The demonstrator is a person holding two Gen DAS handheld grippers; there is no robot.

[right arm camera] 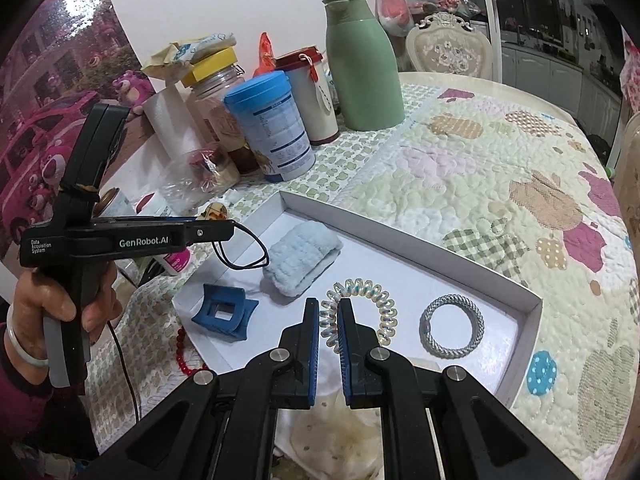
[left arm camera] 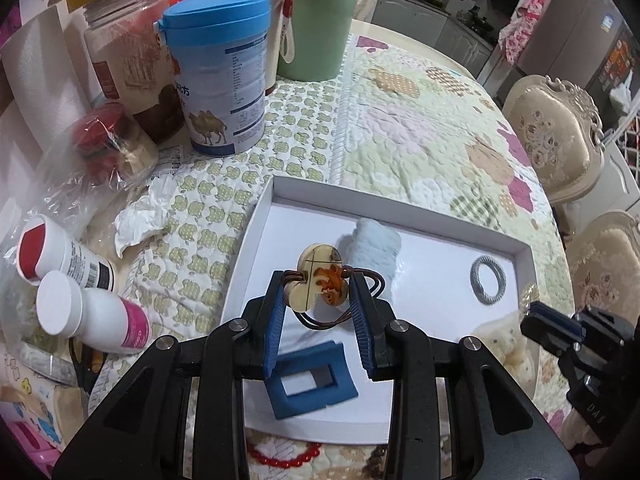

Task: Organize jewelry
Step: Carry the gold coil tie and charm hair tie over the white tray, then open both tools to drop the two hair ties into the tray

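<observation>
While the left fingers (left arm camera: 319,286) hold a hair tie (left arm camera: 320,280) aloft, the right fingers (right arm camera: 329,312) pinch a coil (right arm camera: 362,308).

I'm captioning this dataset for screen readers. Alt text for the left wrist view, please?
The left gripper holds a clover-shaped hair tie above a white tray containing a blue claw clip, pale blue scrunchie and grey hair ring.
</observation>
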